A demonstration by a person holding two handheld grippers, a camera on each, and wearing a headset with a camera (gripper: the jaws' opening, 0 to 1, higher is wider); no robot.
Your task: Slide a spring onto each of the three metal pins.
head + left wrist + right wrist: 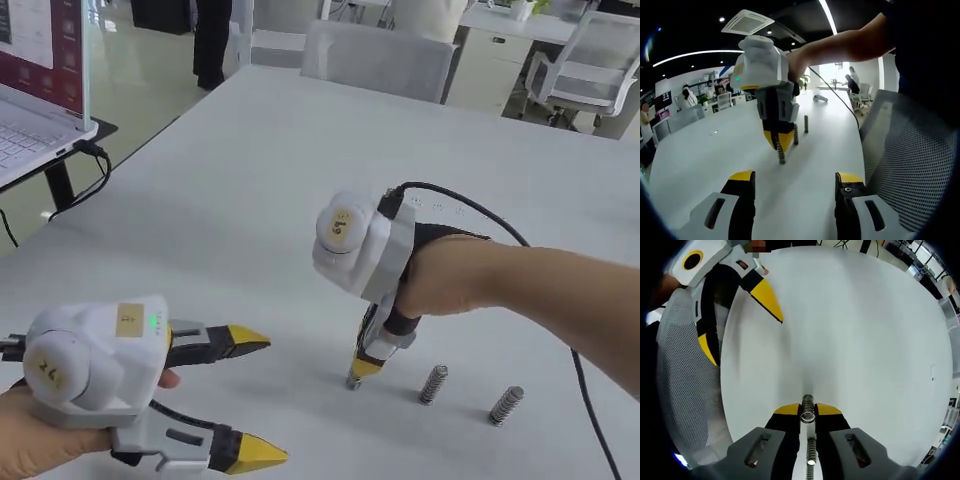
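We hold the right tongs [362, 367] clamped on a spring [353, 381], its long axis upright and its foot on the tabletop [300, 170] by the near edge, with a second spring [432, 384] and a third spring [506, 404] standing just beside it, while our left tongs [272, 400] gape empty, well apart.

Bright overhead light, soft shadows, fisheye edges

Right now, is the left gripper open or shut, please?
Open. The left gripper holds nothing; its yellow-tipped jaws stand wide apart.
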